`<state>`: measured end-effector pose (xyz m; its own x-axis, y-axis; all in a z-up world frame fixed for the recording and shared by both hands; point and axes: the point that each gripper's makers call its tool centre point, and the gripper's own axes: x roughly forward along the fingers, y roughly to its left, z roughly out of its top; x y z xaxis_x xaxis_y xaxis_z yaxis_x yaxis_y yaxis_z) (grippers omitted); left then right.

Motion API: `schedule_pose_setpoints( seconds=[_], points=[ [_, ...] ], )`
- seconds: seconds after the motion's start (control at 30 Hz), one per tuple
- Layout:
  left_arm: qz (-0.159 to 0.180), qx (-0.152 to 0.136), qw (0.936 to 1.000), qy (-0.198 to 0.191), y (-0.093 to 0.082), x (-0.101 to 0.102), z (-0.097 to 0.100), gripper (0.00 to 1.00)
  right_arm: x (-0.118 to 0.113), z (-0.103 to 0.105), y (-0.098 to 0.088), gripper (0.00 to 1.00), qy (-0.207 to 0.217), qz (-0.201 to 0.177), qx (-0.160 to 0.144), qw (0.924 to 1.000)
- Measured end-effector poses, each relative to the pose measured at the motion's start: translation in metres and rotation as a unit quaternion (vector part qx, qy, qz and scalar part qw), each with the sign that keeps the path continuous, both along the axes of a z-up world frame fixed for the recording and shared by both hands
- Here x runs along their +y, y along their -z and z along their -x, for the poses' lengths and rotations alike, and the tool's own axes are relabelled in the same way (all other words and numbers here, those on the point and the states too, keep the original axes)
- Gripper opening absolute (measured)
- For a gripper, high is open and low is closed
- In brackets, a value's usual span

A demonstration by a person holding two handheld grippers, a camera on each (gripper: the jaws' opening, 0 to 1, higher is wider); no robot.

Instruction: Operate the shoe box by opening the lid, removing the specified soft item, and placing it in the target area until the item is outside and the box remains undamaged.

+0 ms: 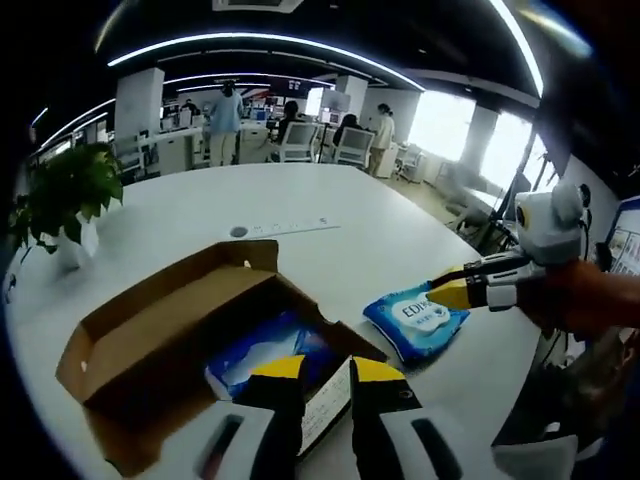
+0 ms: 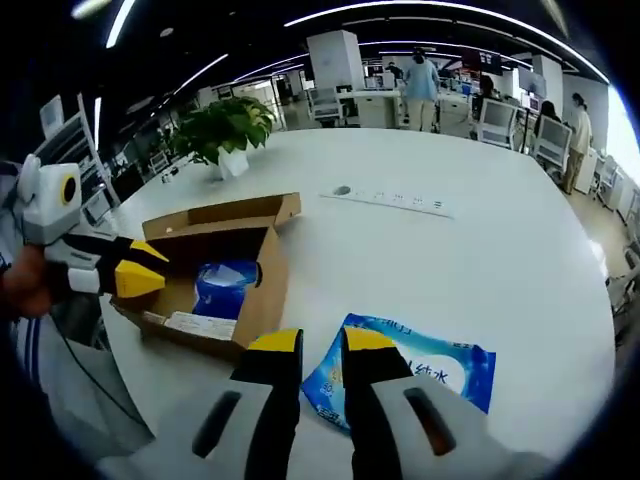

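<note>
Just ahead of the left tongs, in the left gripper view, sits the shoe box, plain brown corrugated cardboard, its lid flap thrown back and the rectangular well open. Inside, right past the yellow-tipped jaws, lies a crinkled blue plastic pack, glossy and soft-looking. These tongs stand slightly parted with nothing between them. Off to their right, on the smooth white round bench, rests the soft item, a flat blue wet-wipe pouch with a white label, outside the box. The right tongs reach in from the right edge, their yellow tips just above the pouch; whether they touch it I cannot tell. A leafy potted plant stands far left.

Directly beyond the right tongs, in the right gripper view, the same pouch lies flat on the bench, shiny and a little wrinkled, its near edge hidden behind the jaw tips. The jaws are narrowly parted and grip nothing. Left of them is the open box with the blue pack inside, and the left tongs hover at its near-left edge. A long white power strip lies farther out.
</note>
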<state>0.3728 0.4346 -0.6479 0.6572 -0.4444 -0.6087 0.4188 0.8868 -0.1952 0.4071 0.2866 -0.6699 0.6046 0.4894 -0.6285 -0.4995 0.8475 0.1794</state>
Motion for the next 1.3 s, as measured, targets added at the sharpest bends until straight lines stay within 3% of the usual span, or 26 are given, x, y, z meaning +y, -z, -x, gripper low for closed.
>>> schedule_pose_setpoints(
  seconds=[0.27,0.5,0.97,1.2,1.3],
  points=[
    [-0.005,-0.002,0.9992,-0.04,0.001,0.051,0.009,0.16,0.043,0.004,0.005,0.14,-0.042,-0.001,0.005,0.9991],
    [-0.007,0.004,0.9977,-0.067,0.01,0.081,0.021,0.17,0.075,0.004,0.004,0.16,-0.081,0.002,0.002,0.9967],
    [-0.006,0.009,0.9962,-0.087,0.017,0.104,0.033,0.19,0.109,0.009,0.009,0.24,-0.136,0.015,0.007,0.9906],
    [-0.004,0.013,0.9962,-0.087,0.019,0.108,0.039,0.2,0.125,0.011,0.015,0.32,-0.198,0.057,-0.002,0.9786],
    [-0.002,0.012,0.996,-0.088,0.022,0.111,0.041,0.21,0.13,0.008,0.016,0.34,-0.205,0.058,-0.001,0.9771]
  ],
)
